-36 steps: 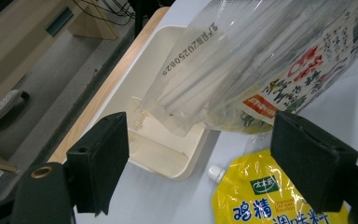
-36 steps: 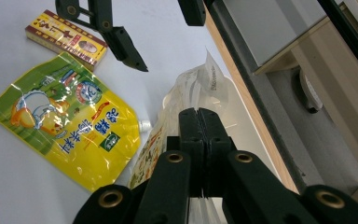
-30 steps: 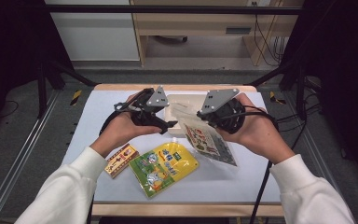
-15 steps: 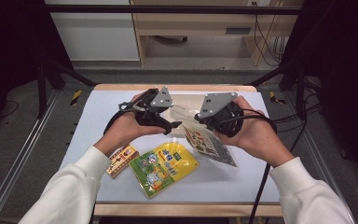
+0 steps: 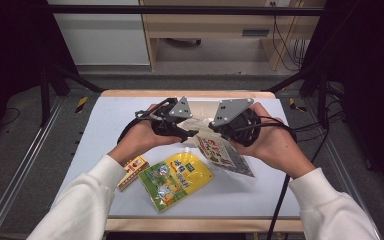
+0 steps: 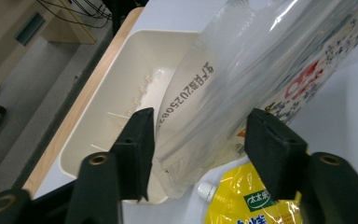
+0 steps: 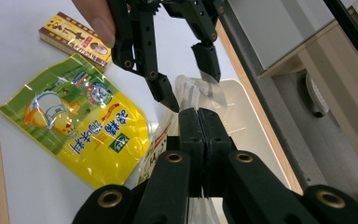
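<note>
The clear packet [image 5: 225,152] is partly covered in the high view by both grippers and the person's hands, so its upper end cannot be made out there. The cream tray [image 6: 121,107] behind it is cut off by the packet in the left gripper view. The printed lettering on the packet is too small to read beyond a date code.

The surface [image 5: 105,130] is white with a wooden edge and stands in a dark framed bay with pale cabinets and cables behind it. On it lie a yellow pouch [image 5: 176,177] and, just beside that, a small yellow box [image 5: 131,170].

The right gripper [image 7: 199,116] is closed flat on the packet's edge, pads pressed together with the film pinched between them. The packet is held above the surface, its lower end sloping down toward the person's right. The left gripper [image 6: 198,140] stands at about half width and its jaws have just been closing. The packet's clear sealed end sits between them, against the left pad, with a gap at the right pad, so it is not gripped there.
</note>
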`<act>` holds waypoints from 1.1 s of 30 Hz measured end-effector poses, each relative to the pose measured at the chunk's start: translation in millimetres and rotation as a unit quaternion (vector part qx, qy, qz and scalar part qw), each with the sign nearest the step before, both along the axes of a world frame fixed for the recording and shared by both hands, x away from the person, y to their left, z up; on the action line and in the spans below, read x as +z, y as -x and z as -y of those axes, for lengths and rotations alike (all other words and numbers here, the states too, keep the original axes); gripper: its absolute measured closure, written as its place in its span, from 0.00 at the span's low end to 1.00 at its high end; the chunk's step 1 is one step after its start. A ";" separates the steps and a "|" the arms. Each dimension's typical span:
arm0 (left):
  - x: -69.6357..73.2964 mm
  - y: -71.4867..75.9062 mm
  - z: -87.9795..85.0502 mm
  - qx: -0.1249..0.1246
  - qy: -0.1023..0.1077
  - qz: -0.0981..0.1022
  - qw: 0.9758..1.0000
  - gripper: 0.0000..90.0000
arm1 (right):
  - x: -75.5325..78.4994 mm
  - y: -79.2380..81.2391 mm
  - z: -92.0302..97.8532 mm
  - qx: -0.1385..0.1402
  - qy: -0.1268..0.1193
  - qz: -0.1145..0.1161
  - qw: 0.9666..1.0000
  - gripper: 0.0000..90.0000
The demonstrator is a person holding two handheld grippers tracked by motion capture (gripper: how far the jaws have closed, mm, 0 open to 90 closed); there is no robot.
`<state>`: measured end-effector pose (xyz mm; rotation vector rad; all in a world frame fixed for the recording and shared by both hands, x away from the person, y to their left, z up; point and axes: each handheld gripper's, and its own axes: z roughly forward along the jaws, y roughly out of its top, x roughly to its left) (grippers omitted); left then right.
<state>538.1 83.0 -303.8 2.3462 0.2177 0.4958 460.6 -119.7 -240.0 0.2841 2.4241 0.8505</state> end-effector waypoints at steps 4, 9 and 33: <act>-2.2 2.4 1.4 -0.015 -0.018 -0.006 1.000 0.70 | 1.0 -0.3 1.8 -0.004 0.002 -0.006 1.000 0.99; -2.0 4.7 2.7 -0.027 -0.026 0.004 0.999 0.80 | 2.5 0.2 4.2 -0.009 0.008 -0.013 1.000 0.98; -0.3 10.6 4.3 -0.041 -0.025 0.008 0.999 0.77 | -11.4 -14.3 -4.5 -0.034 0.076 -0.054 0.995 0.94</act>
